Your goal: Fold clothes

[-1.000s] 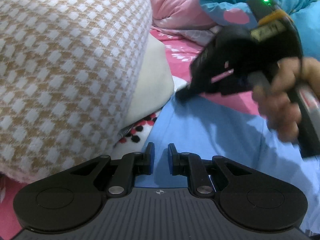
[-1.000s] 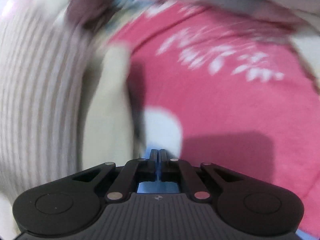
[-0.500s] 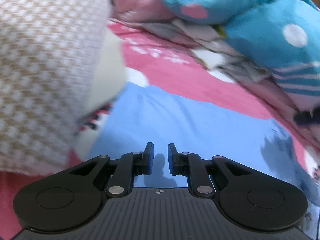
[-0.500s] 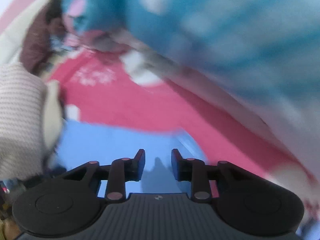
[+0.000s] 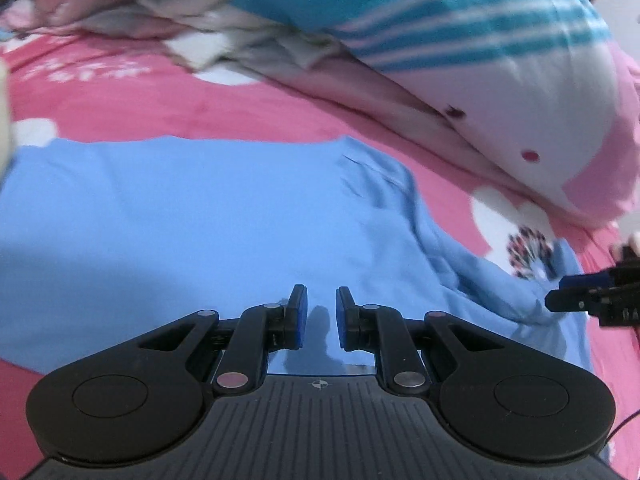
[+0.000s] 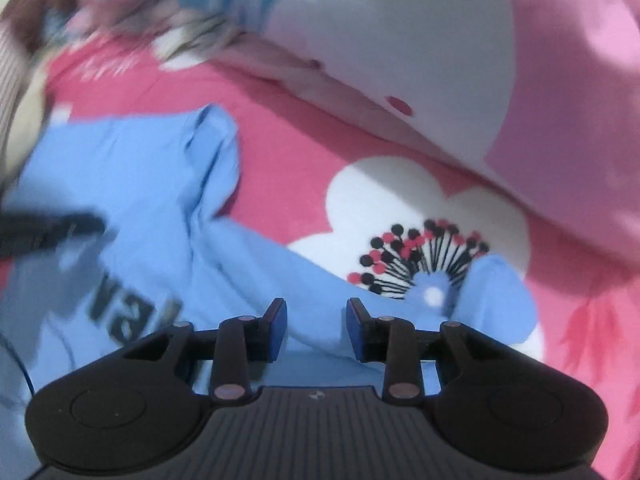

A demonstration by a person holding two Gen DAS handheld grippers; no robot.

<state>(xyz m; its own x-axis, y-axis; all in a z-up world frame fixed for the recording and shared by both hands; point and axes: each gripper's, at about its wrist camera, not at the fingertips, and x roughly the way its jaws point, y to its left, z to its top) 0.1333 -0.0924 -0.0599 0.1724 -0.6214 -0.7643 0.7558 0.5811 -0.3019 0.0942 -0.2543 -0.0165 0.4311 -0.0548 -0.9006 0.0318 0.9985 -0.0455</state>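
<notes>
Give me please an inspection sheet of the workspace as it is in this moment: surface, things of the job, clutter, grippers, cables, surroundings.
Surface: pink bedsheet with white flower prints; soft, not a table.
Job's things: light blue shirt spread mostly flat; its sleeve lies rumpled over a flower print; dark letters show on the fabric.
Clutter: pile of bedding and clothes in blue, white and pink along the far side.
Grippers: left gripper open above the shirt, holding nothing; right gripper open near the sleeve, holding nothing.
Cables: a thin dark cable at the right edge of the left wrist view.
Surroundings: blurred; cannot tell beyond the bedding.
</notes>
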